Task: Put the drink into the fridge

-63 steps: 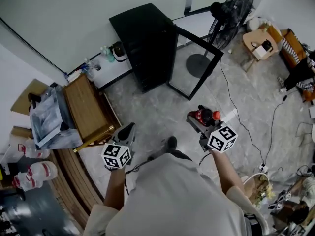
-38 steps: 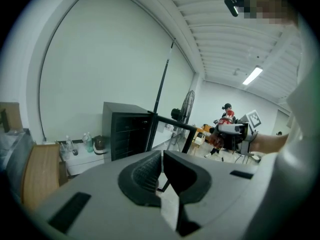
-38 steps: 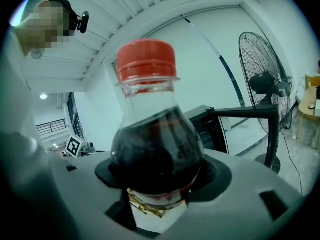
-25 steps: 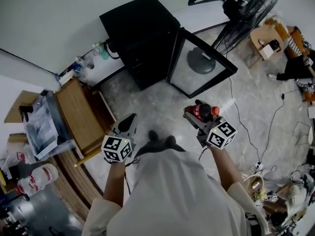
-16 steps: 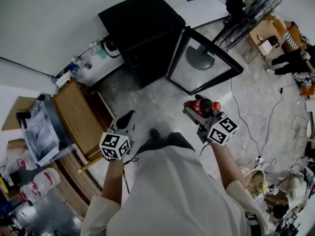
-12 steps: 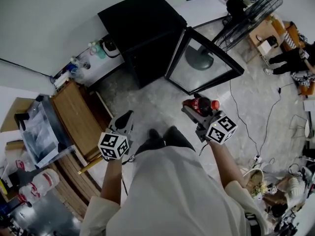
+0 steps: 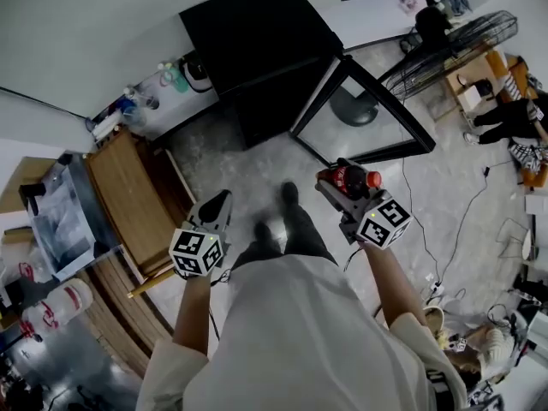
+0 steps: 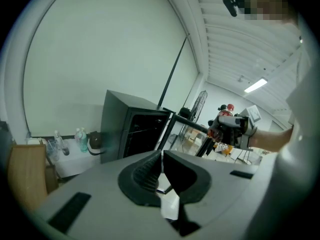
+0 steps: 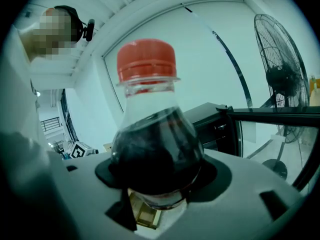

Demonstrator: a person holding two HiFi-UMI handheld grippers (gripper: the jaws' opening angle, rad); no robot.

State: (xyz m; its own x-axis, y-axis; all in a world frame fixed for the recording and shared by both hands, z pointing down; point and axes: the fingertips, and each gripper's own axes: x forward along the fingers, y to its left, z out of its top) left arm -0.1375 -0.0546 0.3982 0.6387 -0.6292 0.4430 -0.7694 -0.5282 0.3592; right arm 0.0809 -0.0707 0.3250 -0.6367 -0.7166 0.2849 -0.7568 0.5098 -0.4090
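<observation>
Right hand-held gripper (image 7: pixel 341 188) clamps the drink (image 7: pixel 351 178); the fridge (image 7: pixel 257 41) stands open.

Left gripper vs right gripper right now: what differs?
Left gripper: jaws together, empty. Right gripper: jaws spread, clamped on a clear plastic bottle of dark drink with a red cap. Right gripper sits closer to the open glass door than the left gripper. Shared: both point toward the black fridge.
</observation>
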